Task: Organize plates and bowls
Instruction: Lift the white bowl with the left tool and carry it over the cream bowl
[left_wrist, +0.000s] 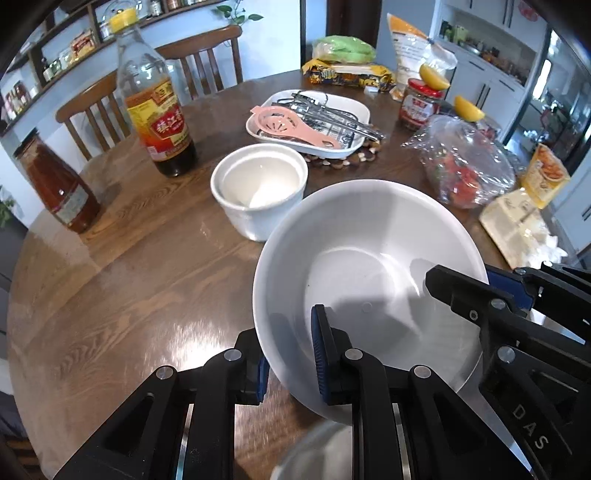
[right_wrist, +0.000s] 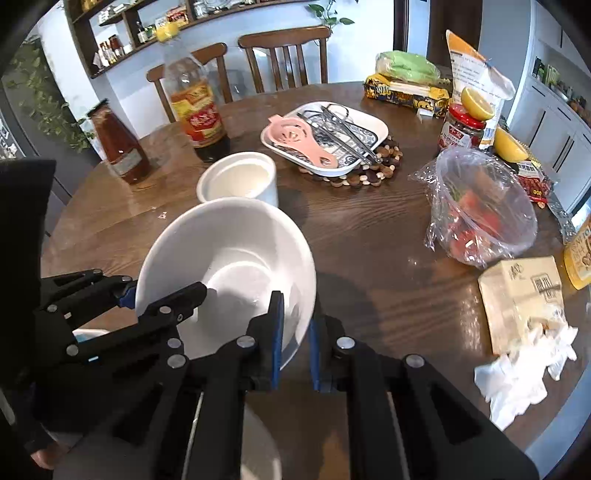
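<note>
White bowl (left_wrist: 369, 266) between both hand-held grippers

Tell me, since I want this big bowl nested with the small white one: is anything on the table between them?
Nothing visible. Both grippers, left gripper and right gripper, clamp the big white bowl by opposite rims. The small white bowl stands just beyond it, only bare table around.

My two wrist cameras look down close across the wooden table (left_wrist: 110, 280), sharing the white bowl (right_wrist: 236, 236).
</note>
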